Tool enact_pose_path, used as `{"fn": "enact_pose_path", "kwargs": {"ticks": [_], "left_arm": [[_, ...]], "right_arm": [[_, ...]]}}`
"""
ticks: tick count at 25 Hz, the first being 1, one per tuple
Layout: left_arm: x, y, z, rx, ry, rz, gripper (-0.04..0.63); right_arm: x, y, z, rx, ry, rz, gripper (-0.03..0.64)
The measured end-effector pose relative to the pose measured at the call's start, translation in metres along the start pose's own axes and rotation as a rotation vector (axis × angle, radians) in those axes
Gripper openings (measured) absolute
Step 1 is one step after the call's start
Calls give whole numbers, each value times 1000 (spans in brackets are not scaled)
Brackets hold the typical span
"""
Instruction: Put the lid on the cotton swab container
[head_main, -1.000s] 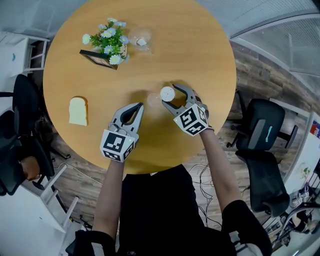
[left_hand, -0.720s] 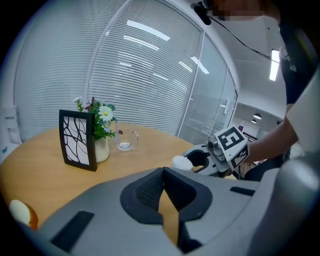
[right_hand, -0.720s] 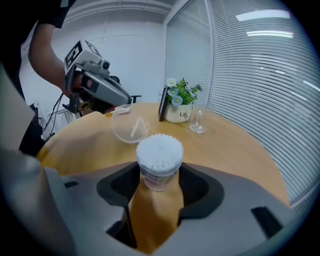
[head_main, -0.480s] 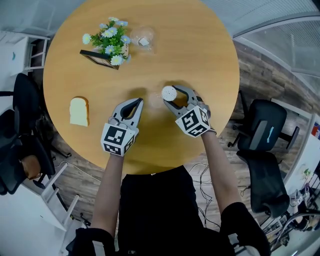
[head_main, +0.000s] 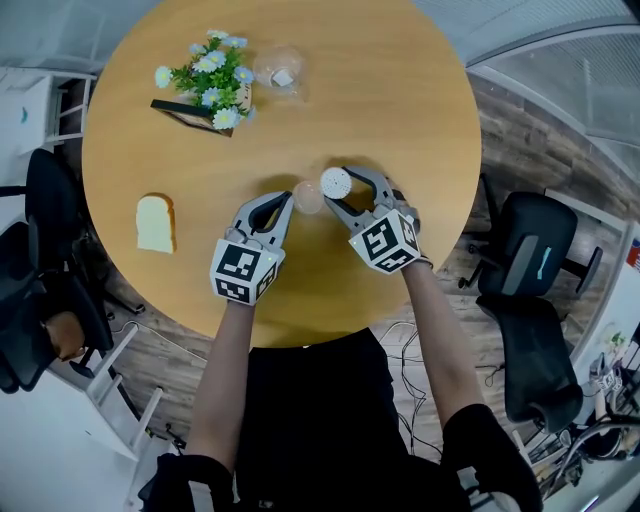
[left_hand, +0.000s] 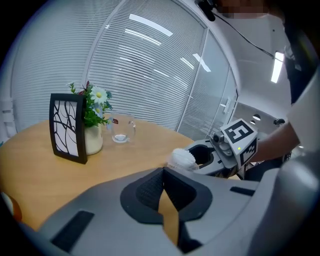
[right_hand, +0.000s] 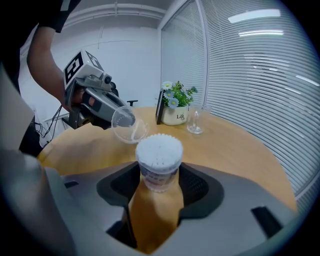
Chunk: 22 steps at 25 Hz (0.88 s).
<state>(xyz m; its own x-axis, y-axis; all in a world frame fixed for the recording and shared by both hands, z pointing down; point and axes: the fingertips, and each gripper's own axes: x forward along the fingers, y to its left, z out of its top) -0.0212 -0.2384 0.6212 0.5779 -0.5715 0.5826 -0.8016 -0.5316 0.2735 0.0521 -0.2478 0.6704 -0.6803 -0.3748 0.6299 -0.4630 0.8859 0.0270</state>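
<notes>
R gripper (head_main: 343, 191): fingers were closed on the cotton swab container (right_hand: 158, 159), one pad on each side of its lower body. The container stood upright, packed w/ white swab tips, top uncovered. Can't tell if its base touched the surface (head_main: 400, 100).

L gripper (head_main: 283, 204): fingers were shut together at the tips, pinching the rim of the clear lid (right_hand: 128, 125). The lid was tilted and sat just beside the container's top, on the L side, not on it.

Both grippers were near the front-centre of the round wooden surface, tips close together.

At the far side, well apart from the grippers, were a flower pot (head_main: 205, 90) w/ a black frame (left_hand: 67, 127) beside it, and a glass (head_main: 278, 72) near them. A bread slice (head_main: 155, 222) lay by the L edge.
</notes>
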Motion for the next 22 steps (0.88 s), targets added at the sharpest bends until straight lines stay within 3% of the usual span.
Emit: {"fn": "enact_pose_path", "kwargs": {"ticks": [4, 22], "left_arm": [[1, -10, 10, -40, -32, -34, 6], [27, -29, 26, 53, -28, -89, 6]], "right_arm": [[0, -1, 0, 20, -11, -7, 236], [1, -2, -1, 66, -29, -24, 236]]}}
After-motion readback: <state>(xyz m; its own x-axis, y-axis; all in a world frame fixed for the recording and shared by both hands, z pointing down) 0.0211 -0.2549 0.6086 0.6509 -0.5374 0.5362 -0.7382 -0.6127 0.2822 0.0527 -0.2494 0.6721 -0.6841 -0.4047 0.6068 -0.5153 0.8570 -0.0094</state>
